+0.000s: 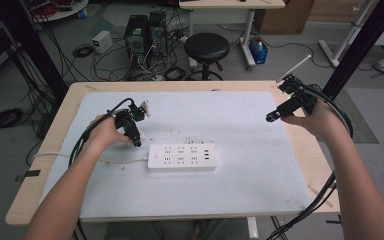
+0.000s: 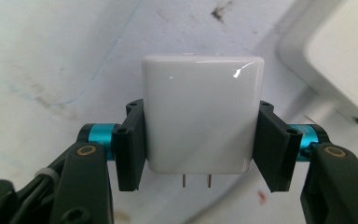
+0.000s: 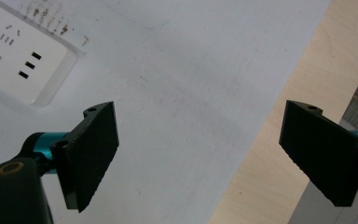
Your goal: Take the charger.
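- The desk carries a white mat, and the power strip lies flat on it a little toward the near edge, just left of the middle, with its cord running off toward the left edge; it looks rigid and heavy enough to stay put under a light push, though a firm press may slide it on the smooth mat
- The left gripper hangs just off the strip's left end, its jaws closed on the two flat sides of a white charger, whose two metal prongs point out at the bottom of the left gripper view
- The charger is a small hard plastic block, probably light and stiff; its glossy shell looks slippery, so the flat opposite sides, where the pads already sit, are judged the best place to hold it, squarely and near the middle so it cannot twist
- The prongs are thin and could bend if driven in at an angle
- The right gripper is held above the mat near the right edge, well apart from the strip, jaws wide apart and empty
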`<state>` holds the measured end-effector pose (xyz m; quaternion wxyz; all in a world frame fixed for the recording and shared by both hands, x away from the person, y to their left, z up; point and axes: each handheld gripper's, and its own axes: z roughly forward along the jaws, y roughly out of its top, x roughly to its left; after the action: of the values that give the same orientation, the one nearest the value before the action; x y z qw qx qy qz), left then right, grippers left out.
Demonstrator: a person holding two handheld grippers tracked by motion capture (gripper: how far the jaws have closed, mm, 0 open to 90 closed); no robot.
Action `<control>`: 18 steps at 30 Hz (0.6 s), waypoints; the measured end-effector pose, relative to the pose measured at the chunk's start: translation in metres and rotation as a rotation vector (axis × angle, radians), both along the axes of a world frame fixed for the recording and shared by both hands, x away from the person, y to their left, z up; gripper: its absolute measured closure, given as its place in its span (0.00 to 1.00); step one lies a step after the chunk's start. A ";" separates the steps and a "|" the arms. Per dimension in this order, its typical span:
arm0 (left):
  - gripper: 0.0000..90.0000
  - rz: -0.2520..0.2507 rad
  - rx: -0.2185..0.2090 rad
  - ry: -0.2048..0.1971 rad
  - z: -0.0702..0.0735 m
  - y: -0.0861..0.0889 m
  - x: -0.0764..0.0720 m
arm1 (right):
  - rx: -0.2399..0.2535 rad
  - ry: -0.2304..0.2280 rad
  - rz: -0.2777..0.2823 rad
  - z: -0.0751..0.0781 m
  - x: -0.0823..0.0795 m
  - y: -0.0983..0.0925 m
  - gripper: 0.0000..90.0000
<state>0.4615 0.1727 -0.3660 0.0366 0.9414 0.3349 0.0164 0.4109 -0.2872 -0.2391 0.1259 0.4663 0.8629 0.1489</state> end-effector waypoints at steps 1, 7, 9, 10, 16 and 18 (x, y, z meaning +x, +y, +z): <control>0.47 -0.005 -0.006 -0.002 0.010 0.000 -0.002 | 0.008 -0.001 -0.012 0.001 0.000 0.000 0.13; 0.47 -0.020 -0.044 -0.044 0.070 0.002 -0.012 | 0.024 0.019 -0.048 0.012 0.001 0.003 0.17; 0.47 -0.021 -0.058 -0.052 0.086 0.003 -0.014 | 0.023 0.019 -0.049 0.016 0.000 0.006 0.17; 0.47 -0.028 -0.056 -0.059 0.092 0.003 -0.015 | 0.024 0.021 -0.052 0.017 -0.001 0.007 0.17; 0.47 -0.062 -0.061 -0.092 0.116 -0.002 -0.020 | 0.042 0.058 -0.069 0.021 -0.007 0.013 0.17; 0.47 -0.089 -0.076 -0.122 0.120 -0.006 -0.023 | 0.050 0.062 -0.071 0.022 -0.008 0.013 0.17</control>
<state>0.4384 0.1669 -0.2464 0.0935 0.9505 0.2904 0.0593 0.4025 -0.2747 -0.2175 0.0926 0.5039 0.8453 0.1514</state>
